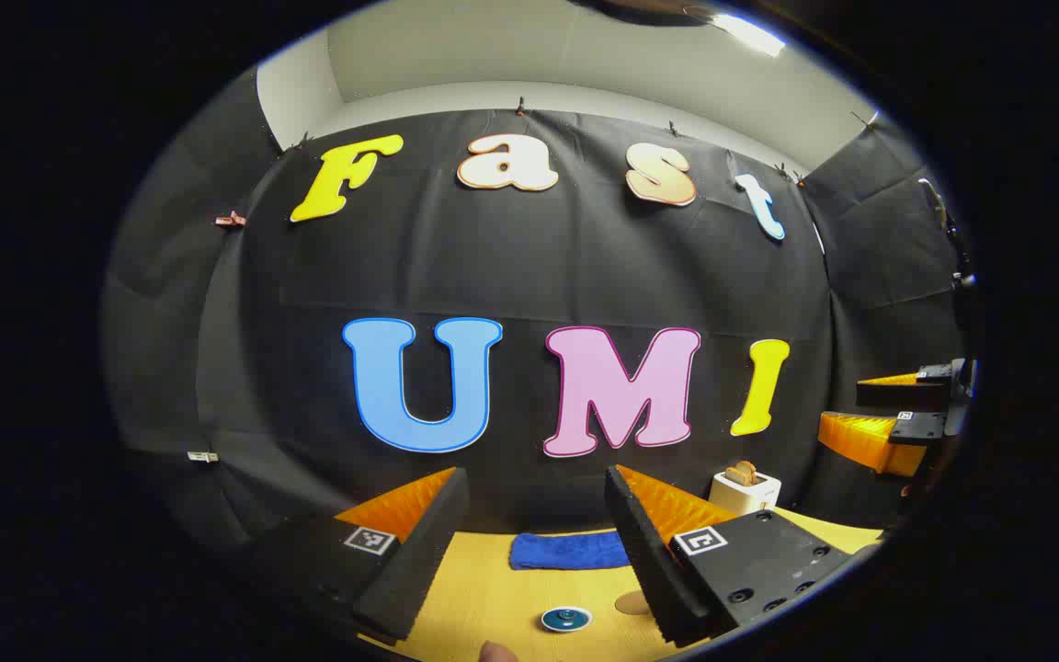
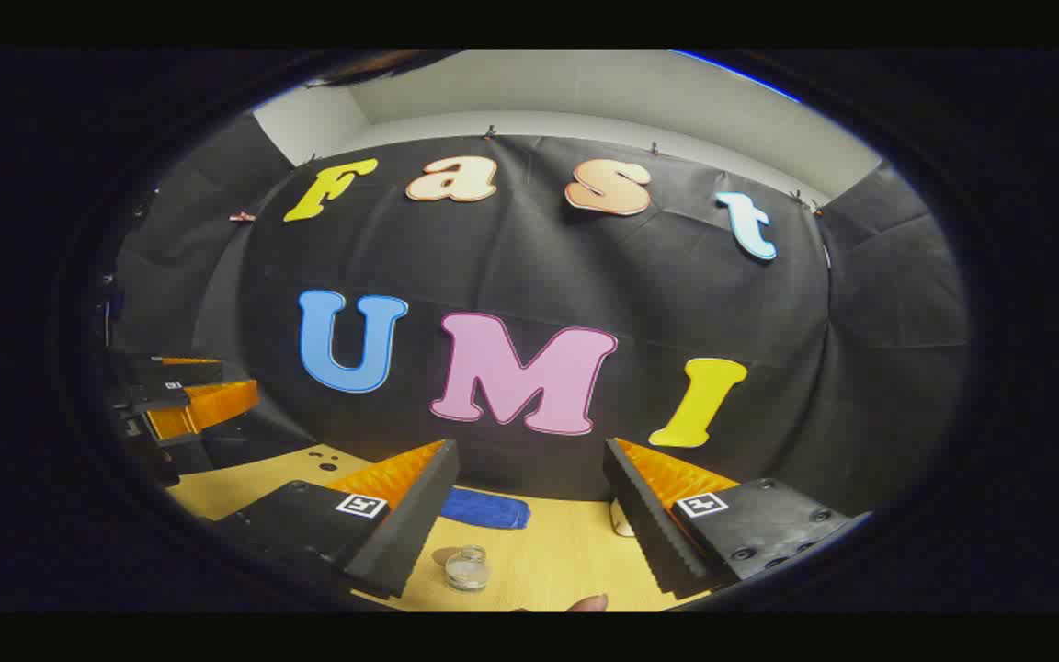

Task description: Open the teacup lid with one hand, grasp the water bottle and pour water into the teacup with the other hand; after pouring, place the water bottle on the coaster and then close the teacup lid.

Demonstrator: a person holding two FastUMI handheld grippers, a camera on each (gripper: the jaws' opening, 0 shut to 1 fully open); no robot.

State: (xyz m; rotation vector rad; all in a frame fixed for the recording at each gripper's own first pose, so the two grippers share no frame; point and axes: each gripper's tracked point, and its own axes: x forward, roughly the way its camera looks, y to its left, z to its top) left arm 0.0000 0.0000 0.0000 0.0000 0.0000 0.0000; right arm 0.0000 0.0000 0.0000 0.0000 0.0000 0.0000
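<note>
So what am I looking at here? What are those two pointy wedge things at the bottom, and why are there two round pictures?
A person holds a grabbing tool in each hand, and a small camera rides on each tool. That makes two pictures, one per hand.

The wedges are the tool's two fingers. In the left gripper view, the left gripper has its fingers spread apart and holds nothing. The right gripper in the right gripper view is open and empty too.

Below is a yellow wooden table. On it lie a folded blue cloth, a small blue round lid-like thing, a round coaster and a white toaster at the back. The right gripper view shows a small glass jar.

At the picture's right edge you can glimpse the other hand's tool.
</note>
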